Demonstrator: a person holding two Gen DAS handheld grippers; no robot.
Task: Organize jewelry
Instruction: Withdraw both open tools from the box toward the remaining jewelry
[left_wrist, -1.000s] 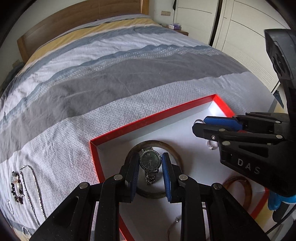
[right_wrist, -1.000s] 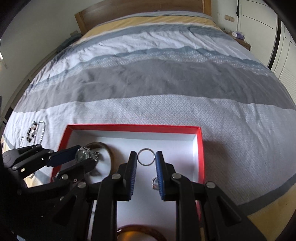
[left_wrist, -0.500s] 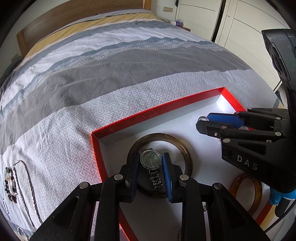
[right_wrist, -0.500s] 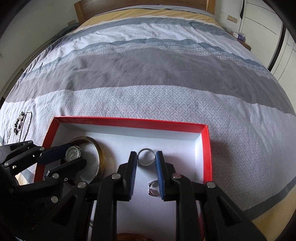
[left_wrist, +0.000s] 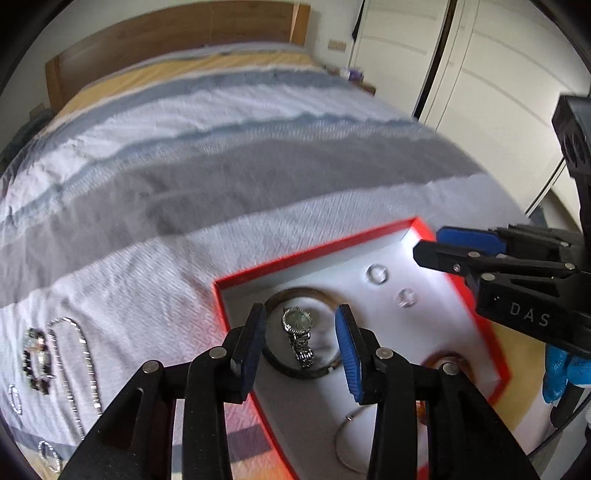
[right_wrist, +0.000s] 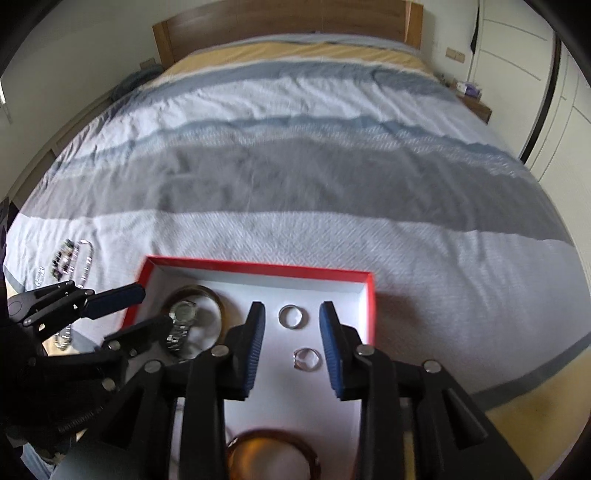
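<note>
A red-rimmed white box (left_wrist: 317, 245) (right_wrist: 258, 266) lies on the bed. In it a silver watch (left_wrist: 298, 334) (right_wrist: 181, 325) lies inside a dark bangle (left_wrist: 275, 363) (right_wrist: 216, 301). Two silver rings lie to its right, one farther (left_wrist: 376, 274) (right_wrist: 291, 316) and one nearer (left_wrist: 406, 296) (right_wrist: 307, 359). An amber bangle (right_wrist: 271, 456) lies at the box's near end. My left gripper (left_wrist: 301, 350) is open and empty above the watch. My right gripper (right_wrist: 291, 343) is open and empty above the rings.
Necklaces and a beaded bracelet (left_wrist: 55, 362) (right_wrist: 70, 258) lie on the bedspread left of the box. A wooden headboard (right_wrist: 288, 22) stands at the far end. White wardrobe doors (left_wrist: 480, 74) stand to the right. A thin bangle (left_wrist: 347, 443) lies in the box.
Both grippers opened and rose. The left let go of the watch, which now lies inside the dark bangle. The right let go of a ring, which now lies on the box floor.
</note>
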